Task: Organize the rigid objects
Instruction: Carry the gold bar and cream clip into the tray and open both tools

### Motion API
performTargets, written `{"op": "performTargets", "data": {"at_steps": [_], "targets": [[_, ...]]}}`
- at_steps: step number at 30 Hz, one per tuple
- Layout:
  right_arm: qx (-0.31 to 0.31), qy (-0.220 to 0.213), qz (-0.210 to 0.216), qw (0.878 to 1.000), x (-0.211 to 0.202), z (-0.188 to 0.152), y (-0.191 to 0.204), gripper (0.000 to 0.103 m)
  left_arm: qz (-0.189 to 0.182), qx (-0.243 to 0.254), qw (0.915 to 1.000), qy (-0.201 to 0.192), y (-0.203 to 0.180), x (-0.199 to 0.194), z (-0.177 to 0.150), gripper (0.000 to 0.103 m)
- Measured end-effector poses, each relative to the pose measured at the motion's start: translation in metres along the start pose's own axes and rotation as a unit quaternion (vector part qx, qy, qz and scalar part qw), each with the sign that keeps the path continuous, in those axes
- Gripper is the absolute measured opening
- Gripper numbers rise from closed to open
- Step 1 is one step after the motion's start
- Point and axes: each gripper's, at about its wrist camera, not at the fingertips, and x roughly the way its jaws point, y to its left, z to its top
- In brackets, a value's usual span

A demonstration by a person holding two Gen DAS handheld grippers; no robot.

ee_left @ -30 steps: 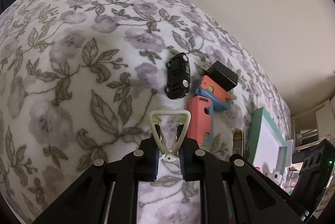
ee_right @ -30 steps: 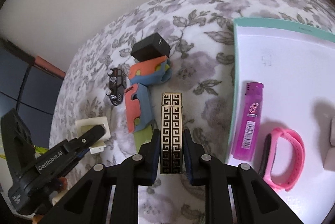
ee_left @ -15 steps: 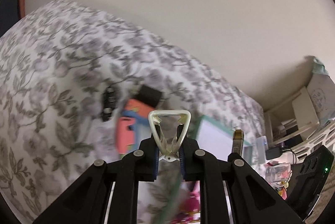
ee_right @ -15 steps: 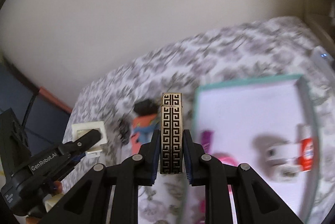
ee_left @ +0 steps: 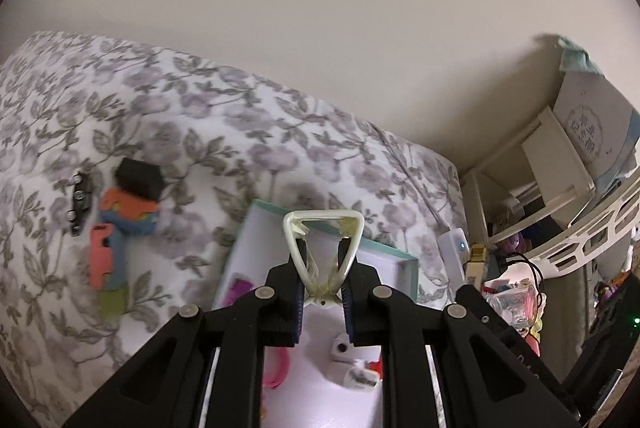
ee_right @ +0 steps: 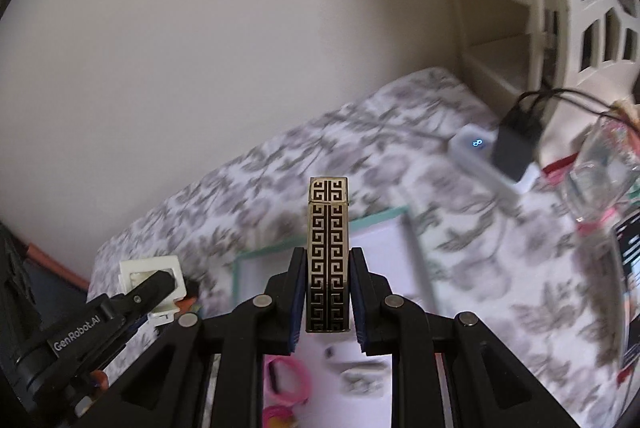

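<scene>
My left gripper (ee_left: 323, 294) is shut on a cream plastic clip (ee_left: 323, 248) and holds it above the teal-rimmed white tray (ee_left: 394, 254). My right gripper (ee_right: 327, 292) is shut on a gold and black patterned lighter (ee_right: 327, 256), also in the air over the tray (ee_right: 276, 248). The left gripper with the clip also shows in the right wrist view (ee_right: 150, 284). In the tray lie a pink wristband (ee_right: 288, 382), a purple lighter (ee_left: 239, 288) and a small white item (ee_left: 350, 372).
On the floral bedspread (ee_left: 200, 132) left of the tray lie a black toy car (ee_left: 80, 196), a black box (ee_left: 140, 178) and orange-blue toy pieces (ee_left: 120, 224). A white power strip (ee_right: 480, 156) with a black plug and shelves (ee_left: 560, 168) stand to the right.
Both grippers have lifted from the bedspread and swung right over the tray, each still holding its object. The toy car and toy pieces have dropped away to the left.
</scene>
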Motion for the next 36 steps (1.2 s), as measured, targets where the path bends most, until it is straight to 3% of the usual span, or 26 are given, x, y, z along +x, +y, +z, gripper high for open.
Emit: {"op": "performTargets", "data": {"at_steps": [7,14,19,36], "targets": [[-0.002,0.016,-0.015,1.000,0.020,0.004,-0.017,0.022,0.015,0.008,0.9995,0.027,0.000,0.039,-0.008,0.017],[-0.017,0.100,-0.036,0.994,0.082,-0.025,-0.020,0.022,0.047,0.004,0.9969,0.063,0.019,0.069,-0.022,0.017],[-0.019,0.138,-0.045,0.989,0.102,-0.040,-0.023,0.022,0.057,0.007,0.9950,0.081,0.023,0.082,-0.028,0.017],[-0.048,0.155,-0.070,0.984,0.106,-0.042,-0.014,0.022,0.089,0.010,0.9890,0.118,0.028,0.095,-0.036,0.017]]}}
